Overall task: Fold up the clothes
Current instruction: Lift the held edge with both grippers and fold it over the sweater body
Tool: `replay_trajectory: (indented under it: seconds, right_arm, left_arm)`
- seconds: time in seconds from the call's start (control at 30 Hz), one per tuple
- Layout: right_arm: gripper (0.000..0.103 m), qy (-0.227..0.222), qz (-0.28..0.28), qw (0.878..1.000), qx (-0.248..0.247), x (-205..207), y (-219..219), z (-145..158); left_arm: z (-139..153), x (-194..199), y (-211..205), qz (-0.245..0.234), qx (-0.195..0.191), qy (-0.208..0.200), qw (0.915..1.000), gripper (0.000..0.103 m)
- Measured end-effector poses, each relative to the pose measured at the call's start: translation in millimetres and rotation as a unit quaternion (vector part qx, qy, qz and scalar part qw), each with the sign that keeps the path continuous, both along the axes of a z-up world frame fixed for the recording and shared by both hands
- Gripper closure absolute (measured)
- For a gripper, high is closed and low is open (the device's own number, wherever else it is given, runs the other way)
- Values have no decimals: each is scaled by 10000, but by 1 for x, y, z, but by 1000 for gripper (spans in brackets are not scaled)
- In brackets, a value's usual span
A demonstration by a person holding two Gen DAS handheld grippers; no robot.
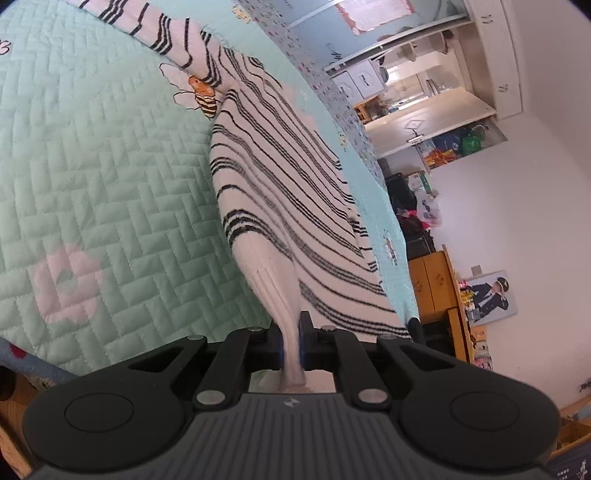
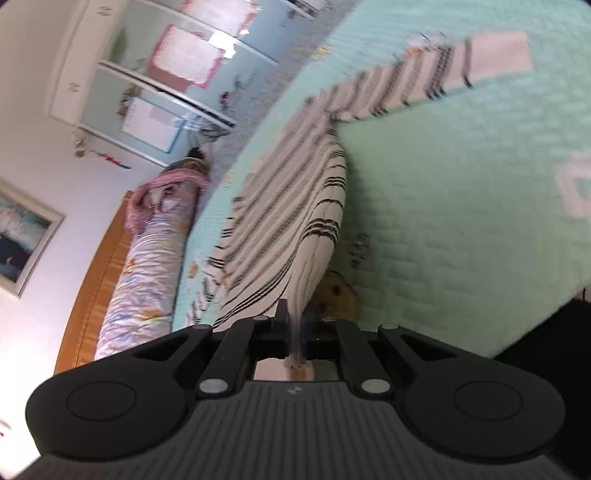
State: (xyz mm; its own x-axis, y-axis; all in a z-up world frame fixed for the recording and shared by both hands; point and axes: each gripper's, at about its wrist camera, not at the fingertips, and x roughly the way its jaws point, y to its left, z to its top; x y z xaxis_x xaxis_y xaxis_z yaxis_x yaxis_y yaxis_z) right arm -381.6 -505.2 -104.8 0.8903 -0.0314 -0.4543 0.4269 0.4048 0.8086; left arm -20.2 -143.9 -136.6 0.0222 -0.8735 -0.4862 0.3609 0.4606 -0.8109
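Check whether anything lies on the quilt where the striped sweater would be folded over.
Nothing visible does. Both tools, left and right, are shut on the striped sweater, and the green quilt beside it shows only its own printed patterns.

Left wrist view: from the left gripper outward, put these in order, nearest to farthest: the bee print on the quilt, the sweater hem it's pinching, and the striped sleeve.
1. Sweater hem: clamped in the left gripper, centre bottom.
2. Bee print: on the green quilt, beside the sweater's far left edge.
3. Striped sleeve: stretches past the bee toward the upper left.
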Motion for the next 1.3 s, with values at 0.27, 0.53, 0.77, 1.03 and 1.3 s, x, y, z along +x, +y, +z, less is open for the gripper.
replay_trajectory:
  seconds: [0.27,0.53,0.77,1.03,1.3]
  right_arm:
    - [97,798,-54,9961,385,13,1,-57]
    - [97,701,-62,9974,167,13,10,-47]
    - [97,217,-147,9996,93,-2,11,-20]
    - [97,173,-70,9998,-110,29,-4,-4]
    - [97,-118,-15,9976,-683,113,-58,51]
  left_arm:
    - [-68,11,9,284,621,735,9950,96]
    - [-51,10,4,193,550,447,9973,96]
    - [-18,-5,9,10,89,-131,9999,98]
    - [-22,12,-11,142,133,-1,9998,98]
    - [83,97,-92,315,-255,-1371,9897,98]
